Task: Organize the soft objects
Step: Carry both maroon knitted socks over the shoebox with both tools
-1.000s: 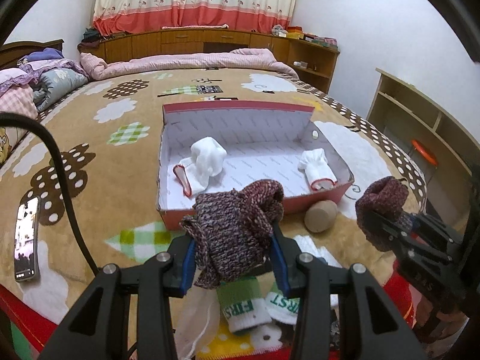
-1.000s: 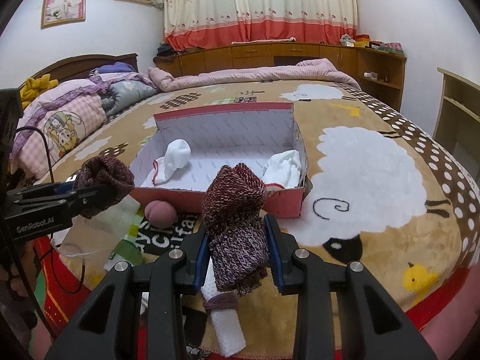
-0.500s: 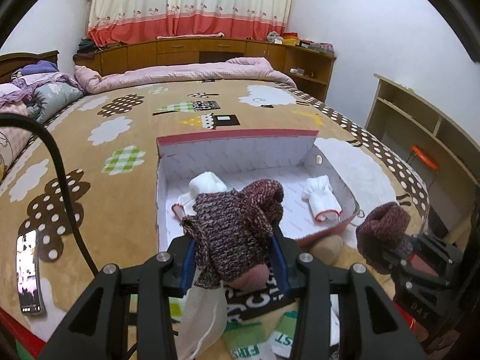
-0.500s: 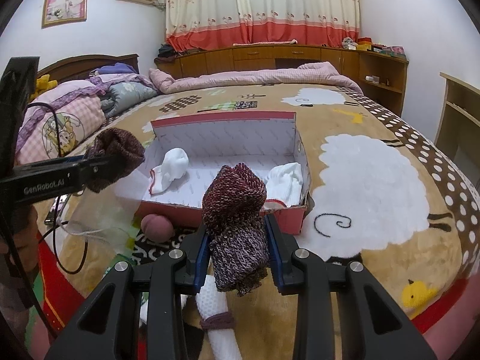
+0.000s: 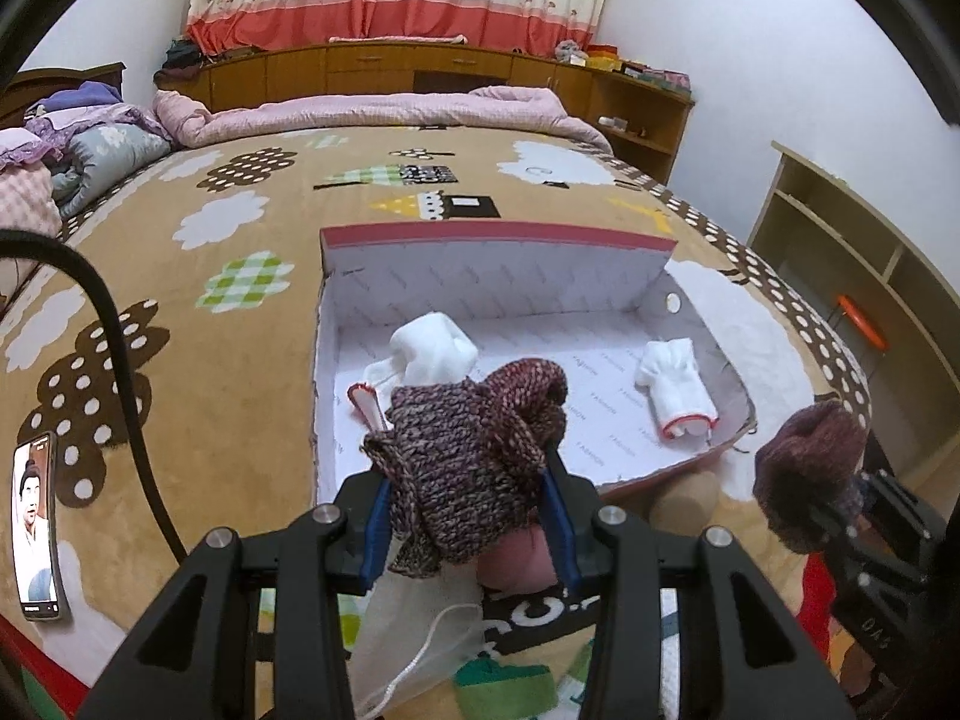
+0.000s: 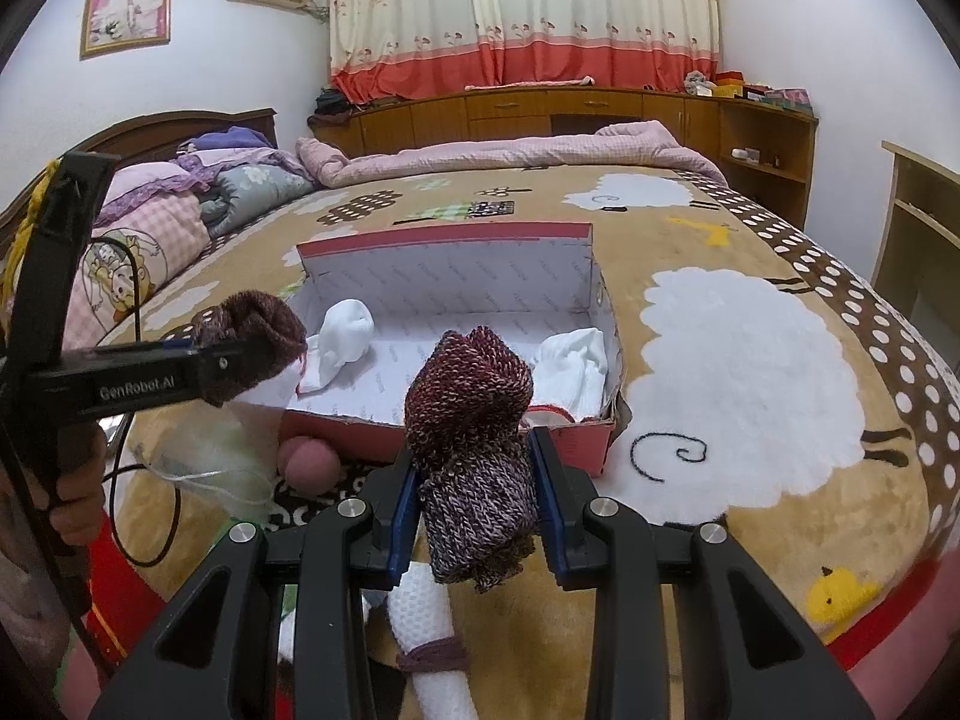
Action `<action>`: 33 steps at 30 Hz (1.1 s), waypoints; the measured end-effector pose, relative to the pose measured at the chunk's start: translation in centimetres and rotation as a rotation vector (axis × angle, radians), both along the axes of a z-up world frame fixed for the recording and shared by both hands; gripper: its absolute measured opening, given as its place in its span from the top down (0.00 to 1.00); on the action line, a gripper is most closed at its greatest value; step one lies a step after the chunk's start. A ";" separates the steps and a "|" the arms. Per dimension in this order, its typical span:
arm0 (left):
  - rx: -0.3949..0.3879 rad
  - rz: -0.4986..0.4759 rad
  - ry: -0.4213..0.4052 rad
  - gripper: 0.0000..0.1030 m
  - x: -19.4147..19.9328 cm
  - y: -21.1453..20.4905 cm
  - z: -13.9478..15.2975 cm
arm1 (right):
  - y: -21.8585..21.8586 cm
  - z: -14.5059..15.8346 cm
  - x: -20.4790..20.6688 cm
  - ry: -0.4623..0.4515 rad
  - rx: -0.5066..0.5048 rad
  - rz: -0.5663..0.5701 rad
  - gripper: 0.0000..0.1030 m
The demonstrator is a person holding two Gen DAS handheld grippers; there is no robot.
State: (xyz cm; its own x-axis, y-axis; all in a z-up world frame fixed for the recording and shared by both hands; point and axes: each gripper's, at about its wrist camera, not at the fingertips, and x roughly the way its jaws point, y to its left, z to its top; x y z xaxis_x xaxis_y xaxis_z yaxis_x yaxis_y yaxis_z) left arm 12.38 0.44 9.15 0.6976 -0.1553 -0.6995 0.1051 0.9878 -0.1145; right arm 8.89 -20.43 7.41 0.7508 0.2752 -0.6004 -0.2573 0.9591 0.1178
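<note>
My left gripper (image 5: 465, 516) is shut on a maroon knitted glove (image 5: 474, 450) and holds it just before the near wall of an open red-rimmed white box (image 5: 498, 237). My right gripper (image 6: 474, 498) is shut on a second maroon knitted glove (image 6: 474, 420), in front of the box (image 6: 444, 237). In the box lie two white gloves, one left (image 5: 432, 351) and one right (image 5: 675, 387). Each gripper shows in the other's view, the right one (image 5: 810, 474) and the left one (image 6: 252, 342).
A pink ball (image 6: 309, 459) and a tan ball (image 5: 684, 501) lie before the box. A mesh drawstring bag (image 5: 420, 630), a rolled white glove (image 6: 432, 642) and green-banded socks (image 5: 510, 684) lie near the bed edge. A phone (image 5: 35, 516) lies left, with a black cable (image 5: 114, 354).
Both grippers have risen and moved forward toward the box with their gloves held. The left one now hangs nearer the box's near wall.
</note>
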 end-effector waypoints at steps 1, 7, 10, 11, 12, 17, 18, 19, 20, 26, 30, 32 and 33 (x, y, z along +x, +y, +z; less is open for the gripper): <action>0.001 0.002 0.002 0.57 0.0 -0.1 -0.2 | 0.0 0.0 0.1 0.000 0.000 0.001 0.67; 0.010 0.022 0.001 0.56 0.4 0.0 -1.1 | 0.6 -0.2 0.9 -0.011 -0.003 0.011 0.67; 0.015 0.032 0.001 0.47 0.5 0.1 -1.5 | 0.9 -0.2 1.5 -0.018 -0.006 0.014 0.67; 0.017 0.036 0.001 0.45 0.5 0.1 -1.7 | 0.9 -0.3 1.8 -0.018 -0.008 0.014 0.67; 0.019 0.039 0.002 0.42 0.5 0.2 -1.8 | 1.0 -0.4 2.1 -0.016 -0.008 0.013 0.67; 0.016 0.038 0.001 0.34 0.4 0.5 -2.1 | 1.3 -0.6 3.1 -0.013 -0.010 0.013 0.67; 0.018 0.039 -0.001 0.34 0.4 0.5 -2.1 | 1.4 -0.6 3.2 -0.012 -0.010 0.014 0.67; 0.021 0.042 -0.002 0.33 0.4 0.5 -2.2 | 1.4 -0.7 3.4 -0.011 -0.012 0.015 0.67; 0.024 0.046 -0.002 0.33 0.4 0.5 -2.2 | 1.5 -0.8 3.6 -0.009 -0.013 0.017 0.67; 0.020 0.058 0.011 0.33 0.5 0.8 -2.7 | 2.2 -1.4 4.7 -0.002 -0.020 0.026 0.67; 0.019 0.064 0.021 0.33 0.5 1.0 -3.2 | 2.8 -1.9 5.6 0.006 -0.022 0.027 0.67; 0.019 0.066 0.027 0.33 0.6 1.1 -3.5 | 3.1 -2.0 6.0 0.006 -0.027 0.032 0.67; 0.019 0.068 0.030 0.33 0.6 1.1 -3.5 | 3.3 -2.1 6.2 0.005 -0.031 0.036 0.67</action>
